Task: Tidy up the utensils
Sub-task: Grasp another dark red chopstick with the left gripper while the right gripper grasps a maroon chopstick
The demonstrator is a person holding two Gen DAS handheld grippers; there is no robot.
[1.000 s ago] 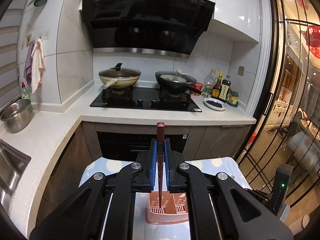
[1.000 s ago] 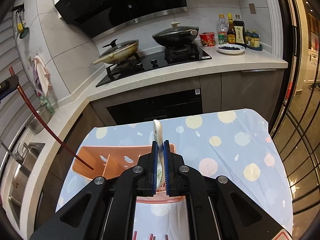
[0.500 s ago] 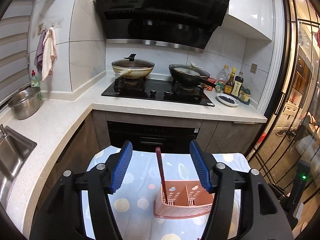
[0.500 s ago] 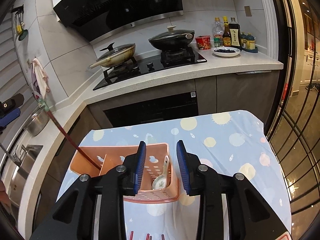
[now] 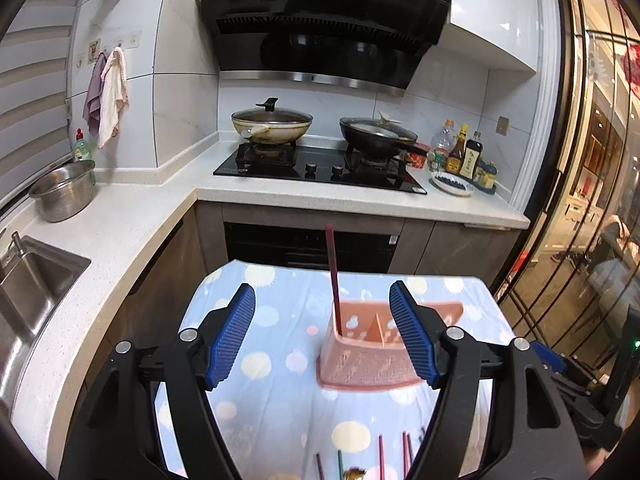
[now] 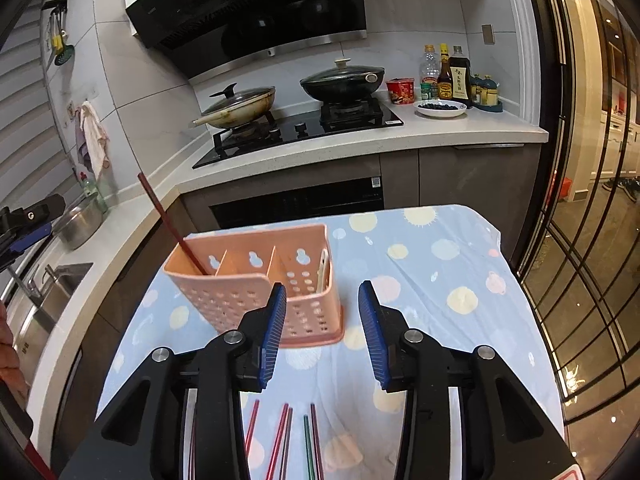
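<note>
1. Left wrist view: the left gripper stands spread, its jaws having just been opening, with nothing pressed between the blue pads. The dark red chopstick is free of them and leans upright in the left-end compartment of the pink utensil caddy, at about 1 o'clock from the jaw gap.

2. Same view: more chopsticks lie flat on the dotted tablecloth at 6 o'clock, just under the gripper. As I judge it, the step in hand is drawing back from the drop and going for one of these; pull back clear of the standing stick's top before dipping.

3. Right wrist view: the right gripper is also parted and empty, its jaws having just been opening. The white spoon rests in the caddy's right-end compartment, at 12 o'clock.

4. Same view: the left pad overlaps the caddy's near wall in this view; contact I cannot tell. A sideways swing could nudge the light caddy, so back away straight.

5. Same view: loose chopsticks lie at 6 o'clock. Open cloth spreads toward 3 o'clock; the table edge falls away beyond 2 o'clock.
</note>
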